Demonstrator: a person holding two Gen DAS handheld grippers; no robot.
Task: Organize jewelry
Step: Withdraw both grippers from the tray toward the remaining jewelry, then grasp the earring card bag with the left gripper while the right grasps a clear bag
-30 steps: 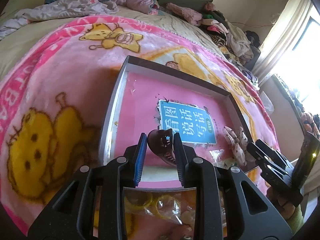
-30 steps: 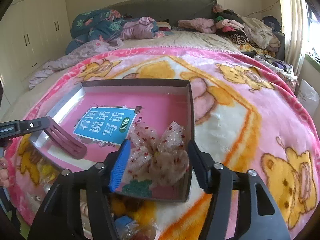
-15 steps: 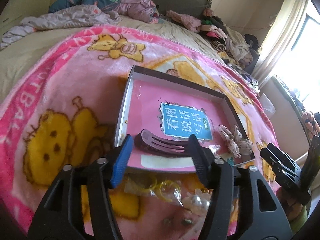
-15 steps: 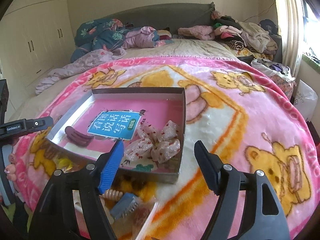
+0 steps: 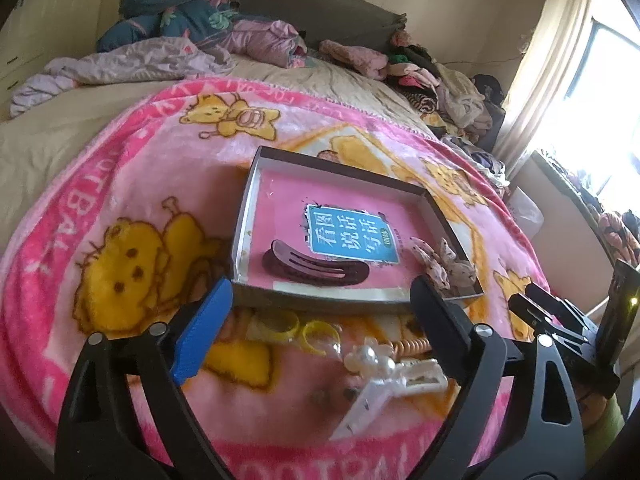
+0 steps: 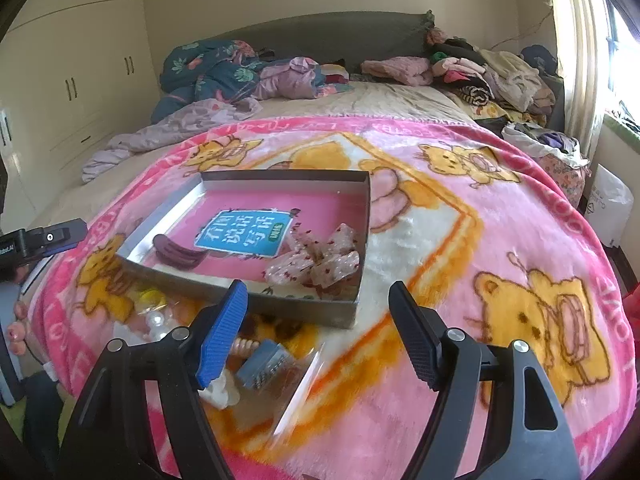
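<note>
A shallow grey box (image 5: pixel 244 216) (image 6: pixel 352 308) with a pink floor lies on the pink blanket. In it rest a dark maroon hair clip (image 5: pixel 316 267) (image 6: pixel 178 255) and a spotted fabric bow (image 5: pixel 442 262) (image 6: pixel 320 258). My left gripper (image 5: pixel 320 312) hangs just short of the box's near wall; its jaws are opening and nothing sits between them. My right gripper (image 6: pixel 318 320) stands open and empty before the box's near right corner. Loose pieces lie in front of the box: yellow rings (image 5: pixel 296 328), a pearl clip (image 5: pixel 370 358), a white claw clip (image 5: pixel 384 396), a blue comb clip (image 6: pixel 266 362).
The blanket (image 6: pixel 500 248) covers the near half of a bed. Rumpled bedding (image 6: pixel 224 72) and piled clothes (image 6: pixel 492 76) lie along the headboard. Wardrobes (image 6: pixel 72 72) stand at the left, a curtained window (image 5: pixel 560 80) at the right. A white bag (image 6: pixel 608 204) sits beside the bed.
The left gripper let go of the maroon hair clip, which now lies in the box, and its jaws spread wide. Both grippers drew back and up from the box; the bow stayed inside.
</note>
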